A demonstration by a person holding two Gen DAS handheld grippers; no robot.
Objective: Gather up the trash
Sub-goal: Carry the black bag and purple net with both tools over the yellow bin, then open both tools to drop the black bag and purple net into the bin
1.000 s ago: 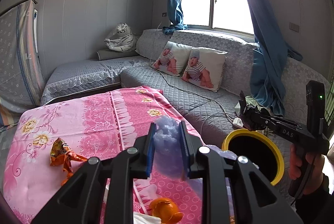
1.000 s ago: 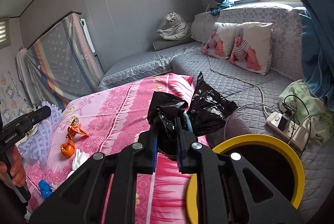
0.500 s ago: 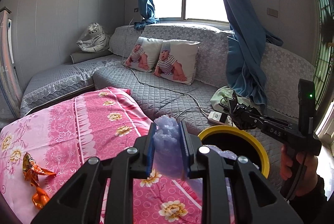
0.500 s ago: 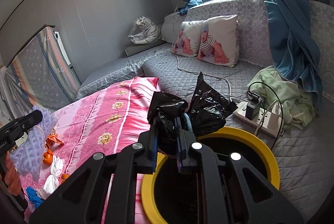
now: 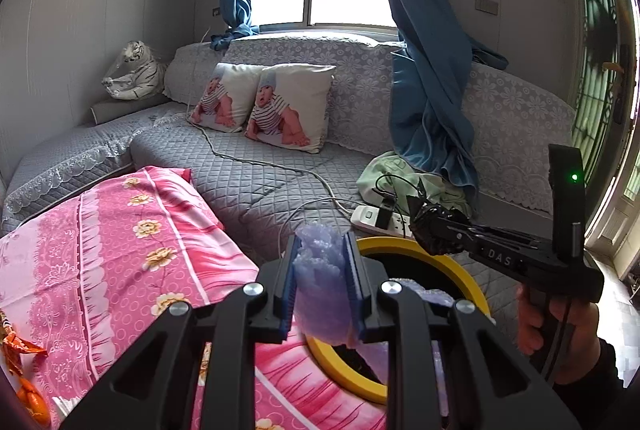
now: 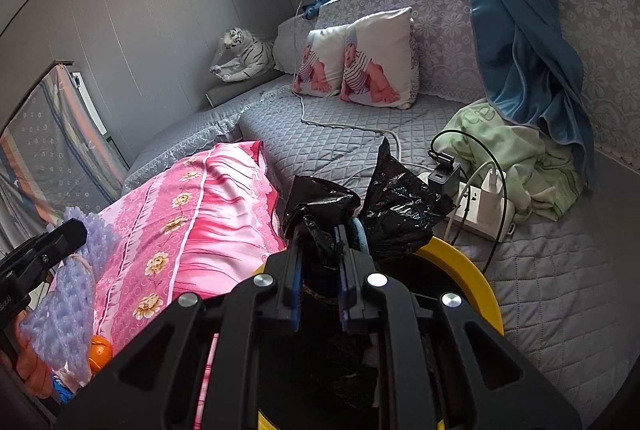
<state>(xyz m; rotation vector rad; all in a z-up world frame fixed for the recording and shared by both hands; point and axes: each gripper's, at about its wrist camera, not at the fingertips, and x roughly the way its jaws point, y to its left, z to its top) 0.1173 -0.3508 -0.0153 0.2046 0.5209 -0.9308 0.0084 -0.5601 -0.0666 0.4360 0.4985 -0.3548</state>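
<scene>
A piece of purple bubble wrap point(image 5: 322, 286) is held tight between the jaws of the left gripper point(image 5: 321, 282). The wrap is squeezed by the blue pads point(image 5: 289, 282) on both sides, and its loose end hangs down over the yellow rim of the trash bin point(image 5: 472, 290). In the right wrist view the same wrap point(image 6: 60, 314) is seen at the far left, above the pink flowered tabletop point(image 6: 192, 213).

A crumpled black plastic bag point(image 6: 332, 207) is pinched in the closed jaws of the right gripper point(image 6: 320, 266). The bag is held right over the dark mouth of the bin point(image 6: 476, 282) (one stiff flap of it sticks up to the right). From the left wrist view the right gripper point(image 5: 430, 230) is seen reaching over the far rim of the bin, and the hand point(image 5: 556, 326) on its handle is seen at the lower right.

The bin is placed just beside the pink tabletop point(image 5: 120, 250), in front of a gray sofa point(image 5: 280, 169). More trash is left on the tabletop: an orange wrapper point(image 5: 16, 346) at the left edge, and a small orange thing point(image 6: 99, 350) near the wrap. A white power strip point(image 6: 480, 209) with chargers is laid on the sofa behind the bin, next to a green cloth point(image 6: 520, 153).
</scene>
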